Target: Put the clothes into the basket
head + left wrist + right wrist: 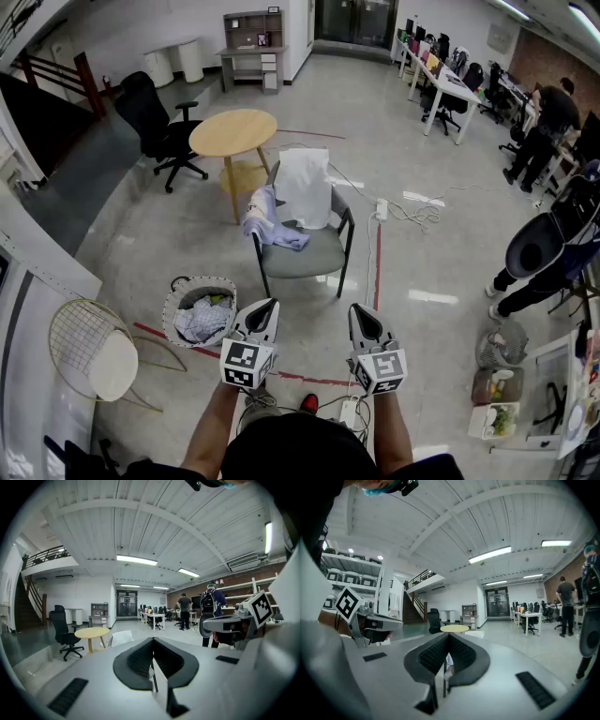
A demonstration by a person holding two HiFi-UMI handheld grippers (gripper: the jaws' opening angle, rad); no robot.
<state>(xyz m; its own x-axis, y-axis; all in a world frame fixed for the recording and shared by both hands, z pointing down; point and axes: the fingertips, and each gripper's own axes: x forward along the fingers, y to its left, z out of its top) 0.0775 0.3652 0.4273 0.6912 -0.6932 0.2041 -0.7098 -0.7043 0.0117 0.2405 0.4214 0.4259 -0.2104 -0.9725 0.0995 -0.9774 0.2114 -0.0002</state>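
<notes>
Your left tool (265,305) and right tool (364,311) sat closed, empty; a shallow grab could've dropped the clothes (302,187) short of the basket (201,279).

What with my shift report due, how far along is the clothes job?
Done: some clothes already lie in the basket. In hand: nothing; left gripper and right gripper are both shut, empty. Left: white garment over the chair back, lilac garment on its armrest.

The right gripper (448,639), jaws together, points toward a round yellow table (454,628).
</notes>
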